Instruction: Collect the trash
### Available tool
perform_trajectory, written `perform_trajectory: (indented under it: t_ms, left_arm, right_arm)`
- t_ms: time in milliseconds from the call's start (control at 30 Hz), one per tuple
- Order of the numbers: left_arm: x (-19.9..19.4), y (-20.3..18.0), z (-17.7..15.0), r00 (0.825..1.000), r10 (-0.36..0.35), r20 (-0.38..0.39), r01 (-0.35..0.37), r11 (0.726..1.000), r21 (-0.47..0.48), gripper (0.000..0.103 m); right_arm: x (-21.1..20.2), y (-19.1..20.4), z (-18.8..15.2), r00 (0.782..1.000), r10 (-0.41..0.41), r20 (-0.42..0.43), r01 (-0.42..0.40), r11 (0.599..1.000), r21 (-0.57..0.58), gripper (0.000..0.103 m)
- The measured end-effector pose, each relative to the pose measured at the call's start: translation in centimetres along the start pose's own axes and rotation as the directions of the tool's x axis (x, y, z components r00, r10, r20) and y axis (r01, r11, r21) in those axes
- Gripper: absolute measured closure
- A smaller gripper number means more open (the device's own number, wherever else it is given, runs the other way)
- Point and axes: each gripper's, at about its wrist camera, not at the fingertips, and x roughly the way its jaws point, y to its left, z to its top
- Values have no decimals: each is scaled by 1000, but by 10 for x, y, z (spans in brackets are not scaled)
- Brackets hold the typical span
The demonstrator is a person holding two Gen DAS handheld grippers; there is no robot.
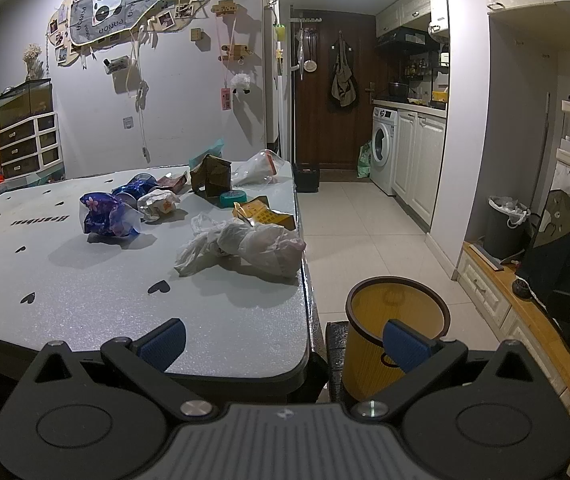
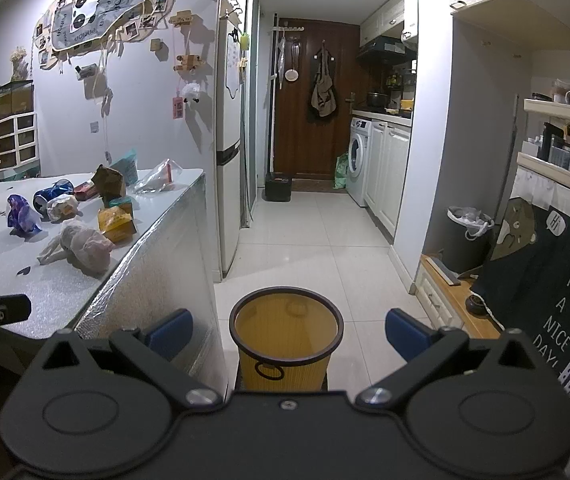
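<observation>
Both my tongs, left and right, are spread wide, holding nothing. Trash like the crumpled white bag sits on the worktop at 11 o'clock; yellow bin straight ahead at 12.

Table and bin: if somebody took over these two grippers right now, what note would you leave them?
Left gripper: open, empty, hanging over the near table edge.
Right gripper: open, empty, aimed at the yellow bin on the floor beside the table.
Trash, all still on the table: white plastic bag nearest, blue wrapper, crumpled paper, yellow packet, brown box, clear bag, teal tape roll.
Done: nothing; the bin looks empty.
Left: every piece into the bin; the white bag is probably the easiest start.
</observation>
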Motion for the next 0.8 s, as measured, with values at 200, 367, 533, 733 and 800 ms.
perform_trajectory:
  t_ms: [200,367,533,733,800]
  left_arm:
    - [0,0,0,1000,1,0,-1,1000,1,0]
    - [0,0,0,1000,0,0,0,1000,1,0]
    - [0,0,0,1000,1,0,-1,1000,1,0]
    - [0,0,0,1000,1,0,-1,1000,2,0]
    - [0,0,0,1000,0,0,0,1000,2,0]
  right_arm:
    - [0,1,0,1000,0,0,0,1000,-1,0]
    - [0,-2,0,1000,0,0,0,1000,-1,0]
    - [0,-1,1,1000,-2,-1,2,1000,-2,0]
    - [1,-1,0,1000,-2,-2,2,1000,-3,0]
    - [1,-1,0,1000,-1,-2,1,1000,-3,0]
